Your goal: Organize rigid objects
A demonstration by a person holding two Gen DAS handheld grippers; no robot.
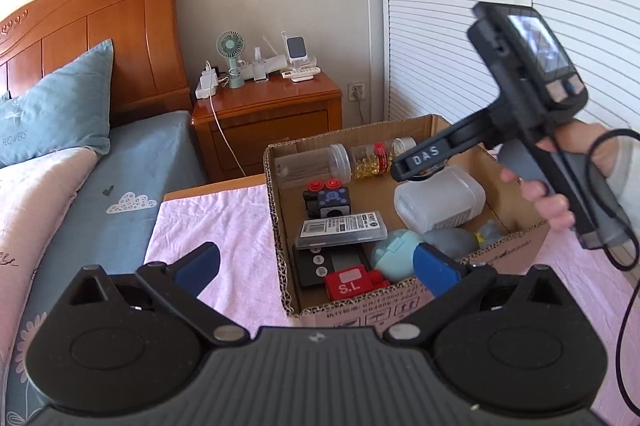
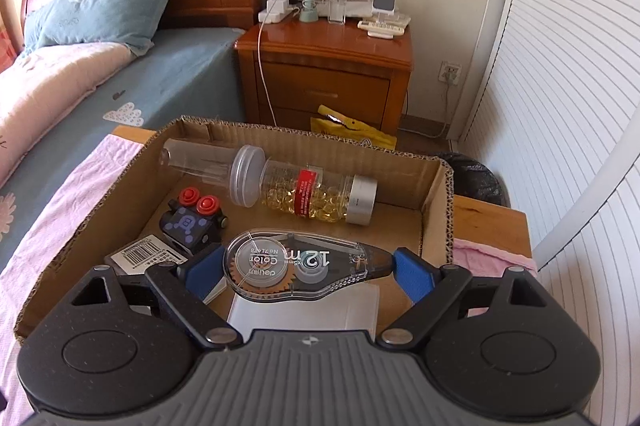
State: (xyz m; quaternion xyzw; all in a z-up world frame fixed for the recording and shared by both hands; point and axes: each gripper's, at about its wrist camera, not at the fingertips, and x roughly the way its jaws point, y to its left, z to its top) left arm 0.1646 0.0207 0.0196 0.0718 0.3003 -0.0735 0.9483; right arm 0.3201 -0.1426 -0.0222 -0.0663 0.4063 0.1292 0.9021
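At the far left of the left wrist view the bed runs alongside the table, its blue pillow propped against the wooden headboard. A pink cloth covers the tabletop next, and it lies bare between the bed's edge and the left wall of the cardboard box, giving free room on that side. The left gripper hovers low at the box's near corner with its blue pads spread wide and nothing between them; one pad is over the cloth, the other over the box's near rim. Inside the box, a black cube toy with red buttons sits near the left wall, a clear empty jar and a capsule bottle lie end to end along the far wall, and a white plastic container lies towards the right wall. The right gripper hangs over the box's open middle, clamped on a correction tape dispenser, one pad on each end. The dispenser lies flat between the pads, its long axis crosswise, the round reel at the left and the tapered dark tip pointing right. Beyond the box stands a wooden nightstand, and slatted white doors close off the right side, near the table's right edge. In the left wrist view a hand grips the right tool's handle above the box's right wall.
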